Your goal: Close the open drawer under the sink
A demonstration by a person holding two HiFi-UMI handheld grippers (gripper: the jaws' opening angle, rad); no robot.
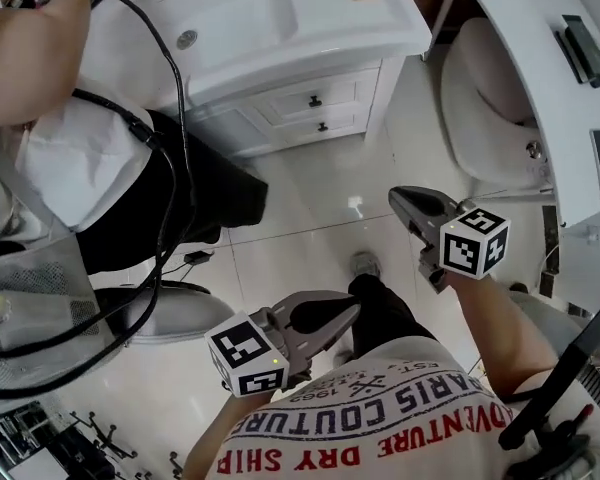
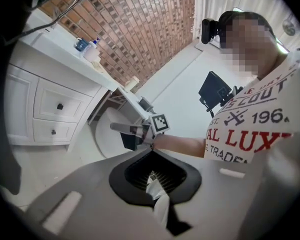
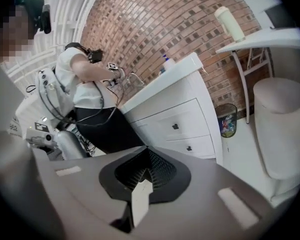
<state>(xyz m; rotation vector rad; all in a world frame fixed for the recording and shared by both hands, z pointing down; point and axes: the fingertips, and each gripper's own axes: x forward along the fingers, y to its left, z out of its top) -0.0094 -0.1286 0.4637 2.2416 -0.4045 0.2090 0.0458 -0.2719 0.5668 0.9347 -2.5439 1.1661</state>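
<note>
The white sink cabinet point(image 1: 280, 38) stands at the top of the head view, with two drawers with black knobs, upper point(image 1: 315, 99) and lower point(image 1: 323, 126). The same drawers point(image 3: 176, 126) show in the right gripper view, both fronts nearly flush; I cannot tell whether either stands open. My left gripper point(image 1: 352, 310) hangs shut and empty over the floor, well short of the cabinet. My right gripper point(image 1: 398, 198) is also shut and empty, closer to the cabinet's right corner. Seen from each gripper's own camera, the left gripper point(image 2: 151, 150) and the right gripper point(image 3: 146, 148) have their jaws meeting.
Another person point(image 1: 100, 158) in a white top and black trousers stands at the sink on the left, trailing black cables. A round white stool point(image 1: 490, 98) and a white counter point(image 1: 550, 78) are on the right. A waste bin point(image 3: 228, 120) sits beside the cabinet.
</note>
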